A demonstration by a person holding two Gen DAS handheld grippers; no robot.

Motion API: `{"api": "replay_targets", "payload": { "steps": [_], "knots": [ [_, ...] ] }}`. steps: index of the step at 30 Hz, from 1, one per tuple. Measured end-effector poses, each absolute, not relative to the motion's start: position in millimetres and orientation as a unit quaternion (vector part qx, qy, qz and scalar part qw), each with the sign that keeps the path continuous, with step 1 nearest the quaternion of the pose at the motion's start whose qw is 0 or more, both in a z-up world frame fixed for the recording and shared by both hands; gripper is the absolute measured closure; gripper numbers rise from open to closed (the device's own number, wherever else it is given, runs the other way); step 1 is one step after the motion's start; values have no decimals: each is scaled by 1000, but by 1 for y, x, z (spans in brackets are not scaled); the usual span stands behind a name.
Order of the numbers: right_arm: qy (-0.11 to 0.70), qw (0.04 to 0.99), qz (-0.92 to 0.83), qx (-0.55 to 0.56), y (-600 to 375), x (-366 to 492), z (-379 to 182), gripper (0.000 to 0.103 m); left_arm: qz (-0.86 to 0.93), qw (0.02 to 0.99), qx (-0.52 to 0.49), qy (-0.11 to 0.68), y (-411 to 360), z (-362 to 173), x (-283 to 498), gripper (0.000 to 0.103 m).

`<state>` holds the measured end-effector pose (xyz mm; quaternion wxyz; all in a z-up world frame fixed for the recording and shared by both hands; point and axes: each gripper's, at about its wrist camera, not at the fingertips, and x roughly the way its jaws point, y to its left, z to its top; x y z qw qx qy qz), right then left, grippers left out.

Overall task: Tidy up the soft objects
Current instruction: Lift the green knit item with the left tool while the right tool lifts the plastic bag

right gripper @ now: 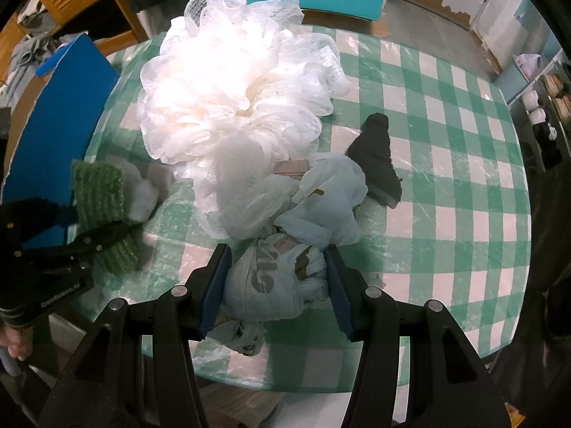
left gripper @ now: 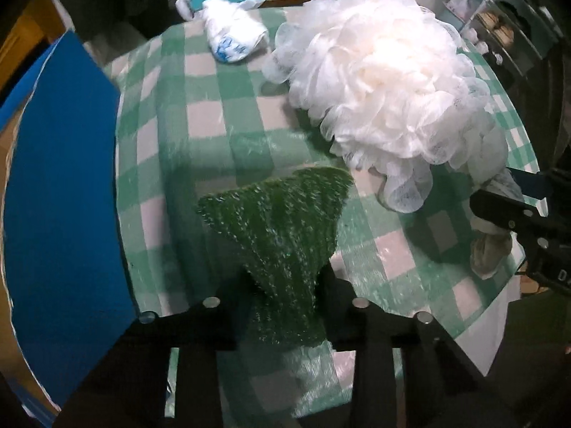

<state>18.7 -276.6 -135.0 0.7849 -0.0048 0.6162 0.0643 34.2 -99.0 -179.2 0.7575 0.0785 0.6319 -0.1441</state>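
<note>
Pinching the green scrubber [left gripper: 282, 235], left gripper [left gripper: 285, 285] must carry it off while right gripper [right gripper: 274, 278] clamps the plastic bag [right gripper: 264, 281].

Both wrist cameras look steeply down, close over the checked tablecloth [left gripper: 200, 117] — left view from nine o'clock, right from three. They share the white mesh pouf [right gripper: 232, 107] at twelve o'clock.
</note>
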Motion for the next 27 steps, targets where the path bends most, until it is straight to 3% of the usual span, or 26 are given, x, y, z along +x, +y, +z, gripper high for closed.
{"api": "replay_targets", "payload": {
  "steps": [6,8,12,27],
  "knots": [
    [615,786,66,-7,-271,20,-134,51,-147,766,84,620,-97,-165,24,77],
    [613,787,68,-7,-270,20,-133,51,-157,768,78,617,-96,-160,22,86],
    [610,789,73,-9,-267,18,-131,51,-160,775,74,607,-94,-147,26,91],
    [565,821,74,-39,-259,8,-90,51,-148,818,87,549,-76,-104,25,92]
  ]
}}
